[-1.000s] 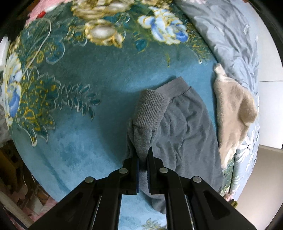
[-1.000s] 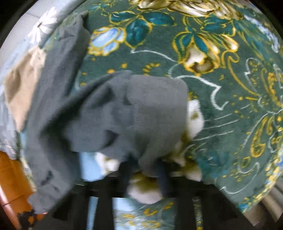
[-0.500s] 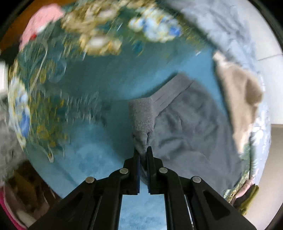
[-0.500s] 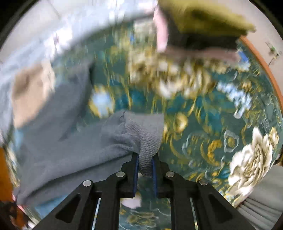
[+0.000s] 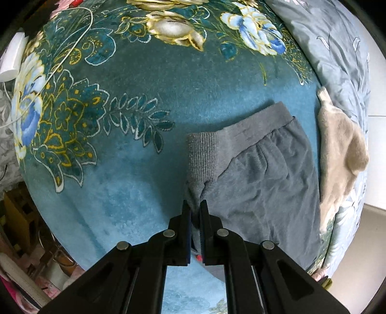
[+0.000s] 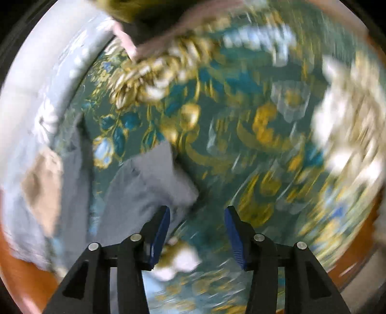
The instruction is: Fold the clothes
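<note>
Grey trousers (image 5: pixel 260 183) lie on a teal floral blanket (image 5: pixel 120 154), with their waistband toward the far side. My left gripper (image 5: pixel 195 205) is shut on a ribbed grey cuff (image 5: pixel 201 159) folded up over the waistband. In the blurred right wrist view the grey trousers (image 6: pixel 144 188) lie left of the fingers. My right gripper (image 6: pixel 196 212) has its jaws opening, and nothing sits between the blue pads (image 6: pixel 232 231); the cloth lies just beside the left pad.
A beige garment (image 5: pixel 342 154) lies right of the trousers against a grey-blue quilt (image 5: pixel 337 60). A white cable (image 5: pixel 72 48) runs across the blanket's far left. Clothes are piled at the far edge (image 6: pixel 144 14) in the right wrist view. The bed edge drops off near left.
My right gripper let go of the grey cuff, opened, and swung right away from the trousers. My left gripper sank with its cuff, which now lies flatter over the waistband.
</note>
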Demonstrator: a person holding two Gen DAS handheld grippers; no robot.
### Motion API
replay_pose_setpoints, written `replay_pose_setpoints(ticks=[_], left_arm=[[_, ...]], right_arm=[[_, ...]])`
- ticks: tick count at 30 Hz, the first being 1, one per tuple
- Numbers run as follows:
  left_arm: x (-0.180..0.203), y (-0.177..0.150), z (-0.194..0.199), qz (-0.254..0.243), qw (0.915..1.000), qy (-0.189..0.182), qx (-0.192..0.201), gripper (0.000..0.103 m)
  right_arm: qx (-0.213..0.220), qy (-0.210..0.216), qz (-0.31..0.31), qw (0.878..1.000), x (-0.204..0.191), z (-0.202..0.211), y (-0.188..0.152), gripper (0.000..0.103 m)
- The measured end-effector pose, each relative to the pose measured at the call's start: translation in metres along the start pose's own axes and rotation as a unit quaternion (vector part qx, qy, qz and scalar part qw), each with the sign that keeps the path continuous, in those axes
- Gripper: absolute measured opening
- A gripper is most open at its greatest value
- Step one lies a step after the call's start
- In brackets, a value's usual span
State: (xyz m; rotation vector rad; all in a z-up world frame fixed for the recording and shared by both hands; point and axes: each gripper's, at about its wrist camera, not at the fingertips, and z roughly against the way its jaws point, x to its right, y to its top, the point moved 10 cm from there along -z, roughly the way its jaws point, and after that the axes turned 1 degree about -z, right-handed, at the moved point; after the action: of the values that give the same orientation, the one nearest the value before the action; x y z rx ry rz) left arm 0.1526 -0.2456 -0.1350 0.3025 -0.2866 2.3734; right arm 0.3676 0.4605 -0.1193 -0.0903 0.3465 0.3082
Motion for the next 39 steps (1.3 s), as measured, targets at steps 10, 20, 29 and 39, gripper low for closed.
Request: replay_pose_setpoints(ticks=[10, 20, 29, 39], left_arm=[[0.007, 0.009, 0.01, 0.02, 0.9994, -0.027, 0.01, 0.005], [0.005, 0.015, 0.063, -0.041, 0.9929, -0.071, 0.086, 0.004], [-0.031, -0.016, 0.004, 0.012, 0.9995, -0.018, 0.023, 0.004], [-0.015, -0.007, 0.003, 0.008, 0.9995, -0.017, 0.026, 0.004]], right_arm=[[0.006, 0.048, -0.151, 0.987, 0.005, -0.035, 0.01, 0.04], [0.124, 0.145, -0.013, 0.982, -0.053, 0.075, 0.038, 0.0], [0.021, 0.09, -0.087, 0.992, -0.015, -0.018, 0.004, 0.005], [0.005, 0.055, 0.079, 0.995, -0.159, -0.061, 0.015, 0.06]])
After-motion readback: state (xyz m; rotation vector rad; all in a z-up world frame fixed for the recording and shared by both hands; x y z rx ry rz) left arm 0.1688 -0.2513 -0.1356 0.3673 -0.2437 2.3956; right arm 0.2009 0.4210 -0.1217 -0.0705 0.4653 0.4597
